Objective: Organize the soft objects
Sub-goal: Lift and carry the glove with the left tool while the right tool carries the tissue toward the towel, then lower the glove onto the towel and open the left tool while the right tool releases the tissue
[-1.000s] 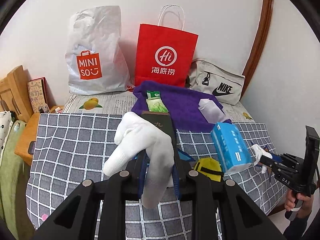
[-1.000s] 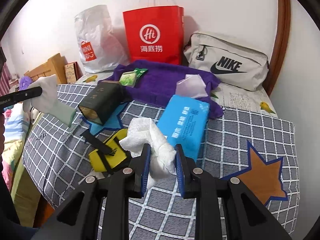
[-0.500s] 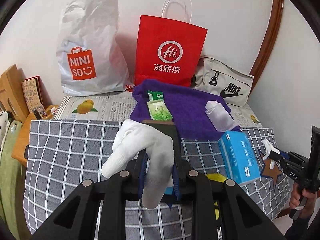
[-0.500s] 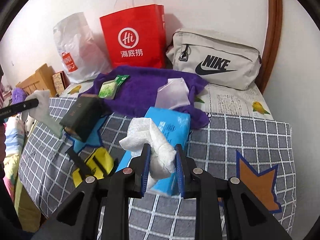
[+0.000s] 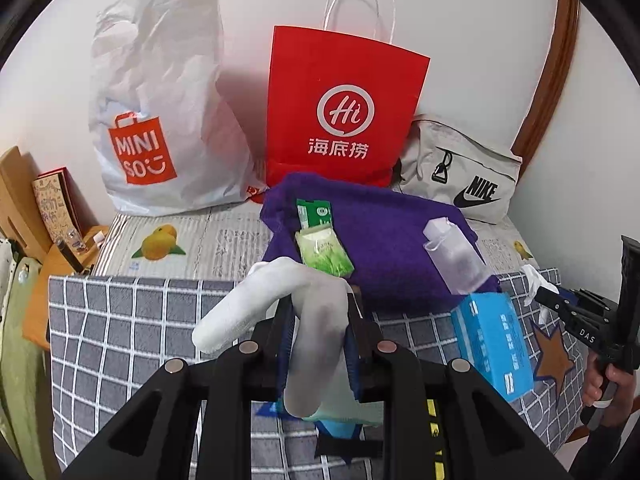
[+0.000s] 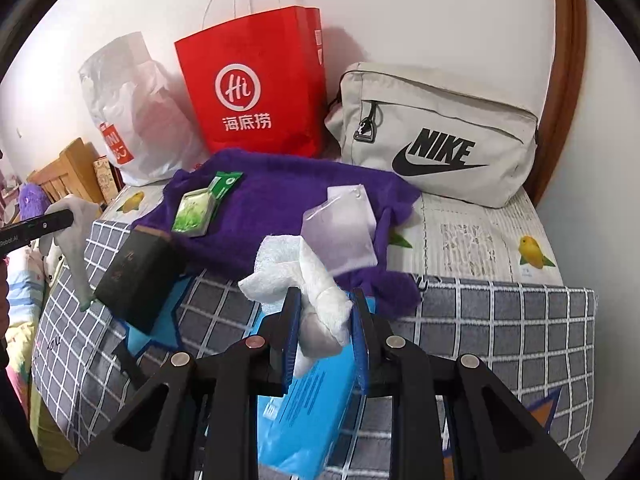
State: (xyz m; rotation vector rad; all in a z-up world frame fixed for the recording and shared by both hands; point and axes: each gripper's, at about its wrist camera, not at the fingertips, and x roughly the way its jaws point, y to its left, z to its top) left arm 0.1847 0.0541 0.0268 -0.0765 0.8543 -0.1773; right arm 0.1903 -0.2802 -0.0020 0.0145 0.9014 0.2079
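My left gripper [image 5: 318, 312] is shut on a white sock [image 5: 280, 300] that drapes over its fingers above the checked blanket. My right gripper [image 6: 326, 312] is shut on a crumpled white cloth [image 6: 304, 276], held above the blue tissue pack [image 6: 312, 408]. A purple towel [image 5: 380, 232] lies ahead, with a green packet [image 5: 324, 248] and a clear pouch [image 5: 452, 252] on it. In the left wrist view the right gripper [image 5: 548, 294] shows at the right edge with the cloth [image 5: 534, 280]. In the right wrist view the left gripper [image 6: 66, 216] shows at the left edge with the sock [image 6: 74, 236].
Against the wall stand a white Miniso bag [image 5: 160, 112], a red paper bag [image 5: 344, 112] and a beige Nike bag [image 6: 440, 136]. A dark box [image 6: 138, 276] lies on the checked blanket [image 6: 500, 320]. Wooden furniture [image 5: 16, 196] flanks the bed's left side.
Both grippers have moved forward toward the purple towel and the bags, each still holding its white item. The dark box and yellow item have slid under the left gripper's view.
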